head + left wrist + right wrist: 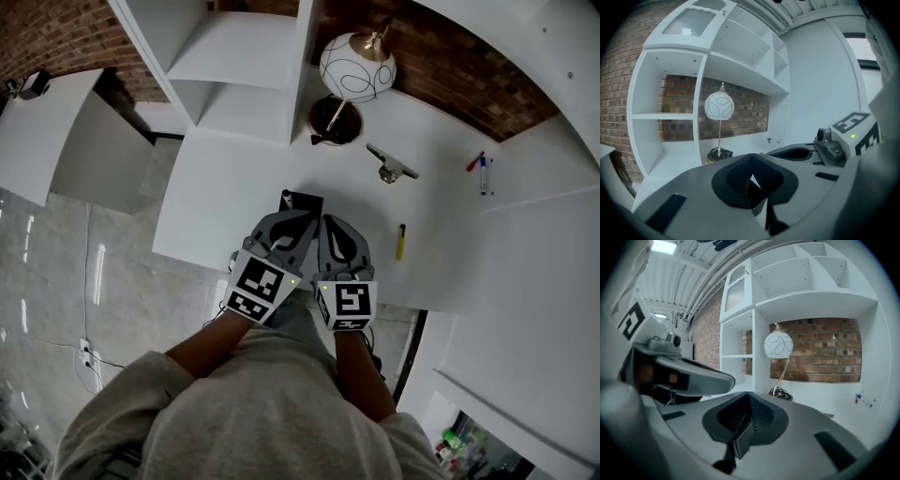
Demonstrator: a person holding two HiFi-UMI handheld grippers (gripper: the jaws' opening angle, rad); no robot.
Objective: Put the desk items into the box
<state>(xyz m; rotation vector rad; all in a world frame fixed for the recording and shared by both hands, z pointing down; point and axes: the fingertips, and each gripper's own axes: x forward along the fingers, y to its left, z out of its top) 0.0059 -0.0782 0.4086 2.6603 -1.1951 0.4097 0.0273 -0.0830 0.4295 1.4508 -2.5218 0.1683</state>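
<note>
Both grippers hover side by side over the white desk's front edge. My left gripper is shut, with nothing seen between its jaws. My right gripper is also shut and looks empty. A black rectangular object lies on the desk just beyond the left gripper's tip; I cannot tell whether they touch. A yellow marker lies to the right of the right gripper. A silver stapler-like item sits farther back. Red and blue pens lie at the far right.
A white globe lamp stands at the back on a dark base with a coiled cord. White shelf compartments rise behind the desk against a brick wall. The desk's left edge drops to a glossy tiled floor.
</note>
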